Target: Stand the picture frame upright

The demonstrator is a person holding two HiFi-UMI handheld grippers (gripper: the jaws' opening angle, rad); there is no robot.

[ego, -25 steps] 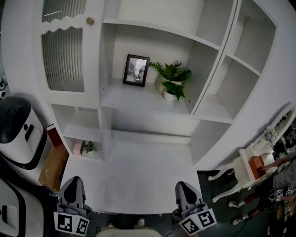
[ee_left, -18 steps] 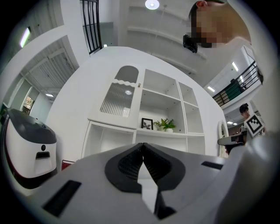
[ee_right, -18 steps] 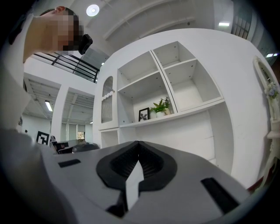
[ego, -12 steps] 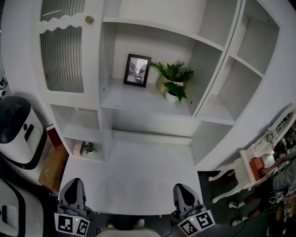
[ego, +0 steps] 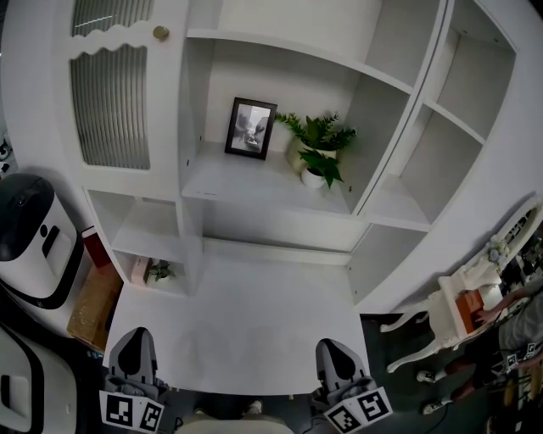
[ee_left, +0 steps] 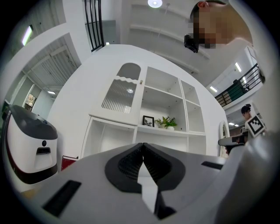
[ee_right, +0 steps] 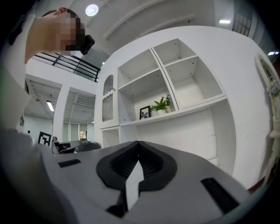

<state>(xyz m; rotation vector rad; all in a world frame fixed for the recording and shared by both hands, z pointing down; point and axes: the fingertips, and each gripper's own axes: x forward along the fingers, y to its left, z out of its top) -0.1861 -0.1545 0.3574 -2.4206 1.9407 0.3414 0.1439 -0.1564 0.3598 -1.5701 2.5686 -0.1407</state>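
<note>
A tall white shelf unit (ego: 280,222) fills the wall, with open compartments and, at its upper left, a ribbed-glass door (ego: 109,106) with a wavy top rail and a round brass knob (ego: 159,32); a bare white counter (ego: 246,322) runs out from its base. The floor (ego: 399,339) is dark, with a white curved-leg side table (ego: 441,318) at the right and a rounded white-and-black machine (ego: 34,237) beside a cardboard box (ego: 92,307) at the left. A round ceiling lamp (ee_left: 154,3) glows overhead, near a black balcony railing (ee_left: 238,87).
</note>
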